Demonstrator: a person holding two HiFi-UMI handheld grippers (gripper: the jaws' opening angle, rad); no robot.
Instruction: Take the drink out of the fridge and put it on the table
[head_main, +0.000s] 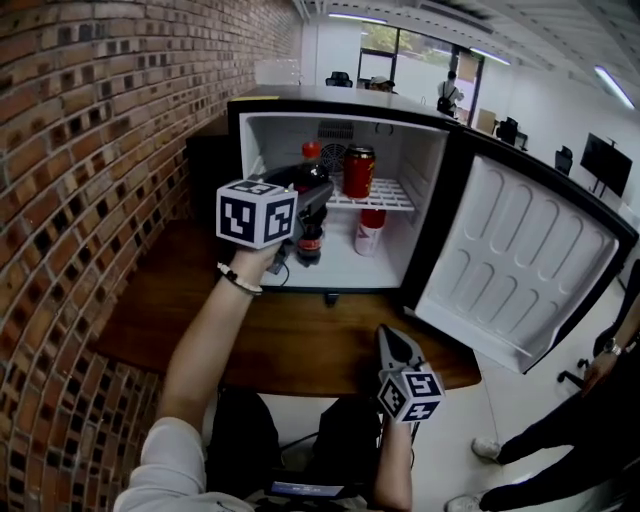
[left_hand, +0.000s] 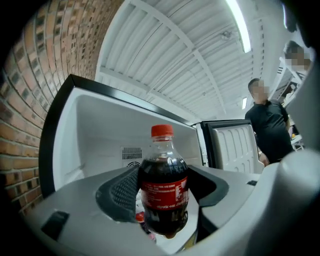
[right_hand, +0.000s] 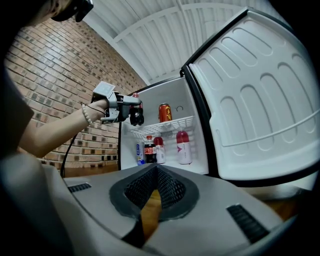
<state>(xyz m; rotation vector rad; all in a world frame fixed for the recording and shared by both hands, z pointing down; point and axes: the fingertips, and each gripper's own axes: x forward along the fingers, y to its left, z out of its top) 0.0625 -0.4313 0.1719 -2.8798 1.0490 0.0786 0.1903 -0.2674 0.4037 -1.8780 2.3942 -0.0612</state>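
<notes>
Clamping small red-capped clear plastic bottle of dark cola (left_hand: 163, 172) at its label band in left gripper (left_hand: 164, 190), aloft at mouth of open white-lined black mini fridge (head_main: 425, 170); judged full, heavyish, stiff but slick-walled, so best carried upright; right gripper (right_hand: 156, 172) with jaws together, empty.

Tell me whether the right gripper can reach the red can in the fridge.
Probably yes: the fridge door stands wide open and the red can sits on the wire shelf, clear of the left gripper holding the cola bottle. The right gripper is shut, so must open first.
</notes>
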